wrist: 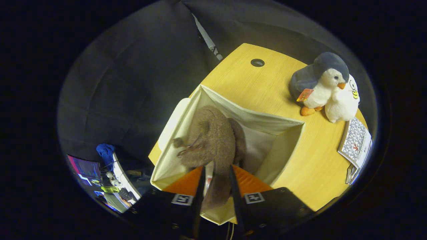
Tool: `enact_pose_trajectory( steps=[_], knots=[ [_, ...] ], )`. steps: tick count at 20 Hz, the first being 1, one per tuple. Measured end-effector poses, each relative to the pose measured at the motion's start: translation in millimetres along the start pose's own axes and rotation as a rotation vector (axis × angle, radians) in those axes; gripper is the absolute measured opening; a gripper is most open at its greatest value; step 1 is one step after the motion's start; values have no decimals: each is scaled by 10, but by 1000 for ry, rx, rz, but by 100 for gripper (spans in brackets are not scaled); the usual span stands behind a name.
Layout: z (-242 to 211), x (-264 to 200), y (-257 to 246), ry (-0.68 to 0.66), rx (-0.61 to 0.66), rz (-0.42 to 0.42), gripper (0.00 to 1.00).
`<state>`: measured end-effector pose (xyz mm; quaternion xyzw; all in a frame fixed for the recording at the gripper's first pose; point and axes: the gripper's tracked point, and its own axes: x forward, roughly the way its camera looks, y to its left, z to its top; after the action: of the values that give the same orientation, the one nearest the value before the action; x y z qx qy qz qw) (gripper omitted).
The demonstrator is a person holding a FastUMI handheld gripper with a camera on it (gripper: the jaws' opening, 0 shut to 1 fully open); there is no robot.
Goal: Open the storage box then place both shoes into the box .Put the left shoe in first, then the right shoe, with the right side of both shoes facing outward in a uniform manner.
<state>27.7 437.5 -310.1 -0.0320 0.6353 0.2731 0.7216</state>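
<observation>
— Looking down, what does the gripper (216,181) hold?

— Its two fingers (200,181) sit close together and pinch a fuzzy brown shoe (213,140). One finger presses on each side of the shoe's near end.

— Where is the rest of the shoe?

— It stretches out ahead of the fingers and hangs down inside the box (287,140). The box is soft, pale cloth, and its top is open. A little bow (188,148) sits on the shoe's side, just ahead of the fingers.

— Is there another shoe?

— A second brown shape (239,140) peeks out right behind the held shoe, also inside the box. It looks like the other shoe, but most of it is hidden.

— What is the box on?

— It stands on a yellow wooden table (253,86), at the table's edge. Something flat and pale (171,123) lies against the box's far side. It may be the lid, but that is hard to tell.

— What else is on the table?

— Well beyond the fingers sit a penguin toy (317,80) and a white plush toy (343,103), touching each other. Some paper booklets (357,143) lie near them. A small round hole (257,62) shows in the far tabletop.
</observation>
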Motion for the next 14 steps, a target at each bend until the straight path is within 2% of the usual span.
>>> enact_pose_trajectory(
  steps=[2,7,10,14],
  knots=[
    [40,-198,-16,-73,3,-15,73],
    [51,-1108,-280,-365,67,-69,77],
    [-87,-1744,-728,-569,118,-177,77],
    [-540,-2541,-1376,-740,220,-283,77]
  ],
)
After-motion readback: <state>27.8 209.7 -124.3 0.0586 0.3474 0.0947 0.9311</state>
